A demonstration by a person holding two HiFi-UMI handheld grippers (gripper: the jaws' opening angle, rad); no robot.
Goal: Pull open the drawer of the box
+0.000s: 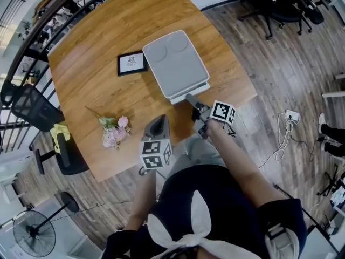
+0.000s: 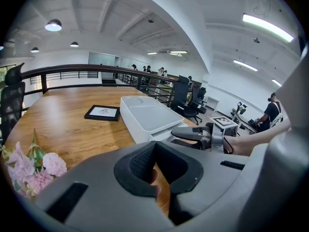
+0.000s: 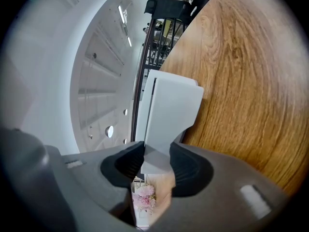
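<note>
Wooden table (image 1: 102, 58); right gripper (image 3: 157, 163) fingers (image 3: 190, 170) hide the drawer (image 3: 173, 105) tab's end.

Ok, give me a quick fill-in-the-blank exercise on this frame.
The right claw is clamped on the tab of the box's ____.
The left claw holds ____.
The flowers on the table are coloured ____.
Missing: drawer; nothing; pink.

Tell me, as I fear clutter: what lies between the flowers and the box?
Only bare table lies between the flowers and the box, as the head view shows; the frame sits off to one side.
</note>
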